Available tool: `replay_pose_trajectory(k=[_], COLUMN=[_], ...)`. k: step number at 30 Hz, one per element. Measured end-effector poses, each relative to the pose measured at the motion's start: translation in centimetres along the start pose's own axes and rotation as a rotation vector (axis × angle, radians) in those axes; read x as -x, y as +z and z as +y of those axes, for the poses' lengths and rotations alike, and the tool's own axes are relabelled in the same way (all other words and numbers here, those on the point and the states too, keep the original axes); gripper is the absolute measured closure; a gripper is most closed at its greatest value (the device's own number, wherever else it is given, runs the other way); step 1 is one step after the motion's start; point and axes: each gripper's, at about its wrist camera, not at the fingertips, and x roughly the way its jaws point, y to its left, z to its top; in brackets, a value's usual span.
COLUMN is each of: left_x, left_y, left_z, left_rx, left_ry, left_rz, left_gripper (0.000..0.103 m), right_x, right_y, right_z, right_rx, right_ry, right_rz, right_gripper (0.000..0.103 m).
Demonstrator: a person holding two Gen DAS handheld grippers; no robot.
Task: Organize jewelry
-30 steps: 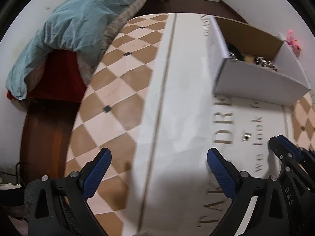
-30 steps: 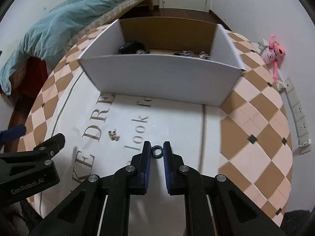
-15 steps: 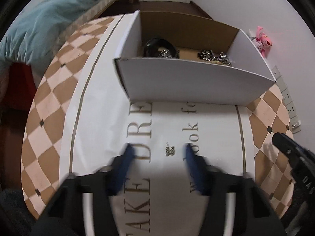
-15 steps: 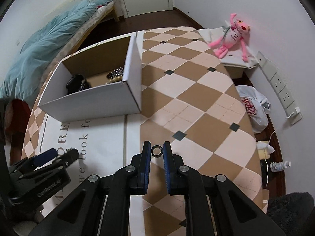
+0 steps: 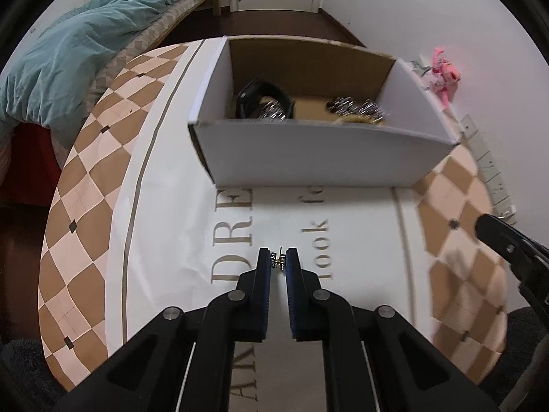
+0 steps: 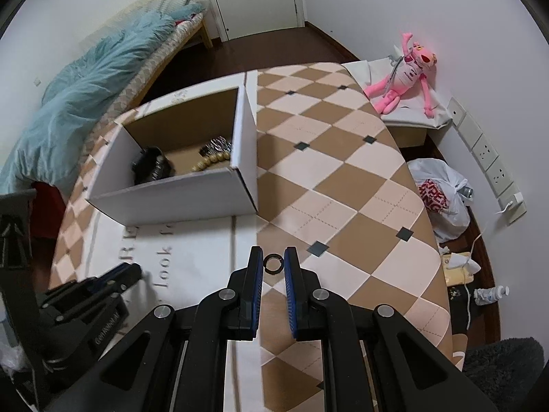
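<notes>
Checkered tablecloth (image 6: 343,178) carries a white cardboard box (image 5: 319,154); the left gripper (image 5: 278,261), jaws just closing, pinches small earrings (image 5: 278,260); the right gripper (image 6: 273,263) clamps a dark ring (image 6: 273,263).

A bedroom in a home. Shown by a bed (image 6: 164,51) against the wall under a rumpled teal quilt (image 6: 85,103), a white door (image 6: 257,0), dark wood floor (image 6: 274,55), a pink plush toy (image 6: 408,75), wall sockets (image 6: 487,151) and a table with a checked cloth (image 6: 343,178).
</notes>
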Motion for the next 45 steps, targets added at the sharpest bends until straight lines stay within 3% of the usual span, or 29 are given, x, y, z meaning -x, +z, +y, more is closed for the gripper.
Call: replay_pose_trajectory(k=[8,11,17,21,22,25,28,31,34,35,36,38,40,45], left_x=[5.5,5.1,2.1,0.9,0.7,1.1,1.8,2.8,3.6,3.7,3.7,3.5,3.3,3.3], left_y=[6.1,9.6,13.8,15.3,15.6,16.1,16.4,16.4,16.1,15.9,15.7,15.1,14.6,12.9], left_z=[0.3,0.9,1.7,2.2,2.3,2.8,2.8,3.2,3.5,3.7,3.9,4.0,3.9,3.5], left_rx=[0.018,0.024,0.01,0.025,0.04,0.059,0.041,0.04,0.039,0.042,0.045,0.038,0.028,0.008], left_ry=[-0.144,-0.18,-0.172,-0.138,-0.127,-0.119,-0.074,-0.041,-0.006,0.006,0.013,0.04,0.064,0.096], left_rz=[-0.046,-0.006,0.087,0.134,0.148,0.146,0.121,0.09,0.058,0.051,0.047,0.052,0.055,0.039], left_gripper=[0.097,0.097,0.097,0.095,0.095,0.094,0.09,0.076,0.038,0.022,0.016,0.014,0.01,0.006], right_x=[2.7,1.5,-4.2,-6.3,-6.5,-6.0,-5.1,-4.2,-3.4,-3.1,-2.9,-2.9,-2.9,-3.1], right_y=[5.8,8.5,12.0,13.2,13.4,14.2,14.7,14.9,14.8,14.6,14.4,14.0,13.3,11.8], right_z=[1.7,2.9,4.6,4.9,4.9,4.4,4.0,3.8,3.4,3.4,3.3,3.4,3.6,3.5], right_rx=[-0.004,0.004,0.054,0.074,0.067,0.057,0.051,0.057,0.065,0.072,0.078,0.101,0.123,0.144], right_ry=[0.139,0.197,0.21,0.183,0.18,0.176,0.17,0.135,0.077,0.052,0.029,-0.02,-0.08,-0.167], right_rz=[-0.007,0.044,0.216,0.282,0.291,0.277,0.26,0.236,0.216,0.208,0.201,0.197,0.192,0.188], right_gripper=[0.09,0.09,0.09,0.089,0.087,0.061,0.059,0.059,0.058,0.051,0.045,0.018,0.005,0.002])
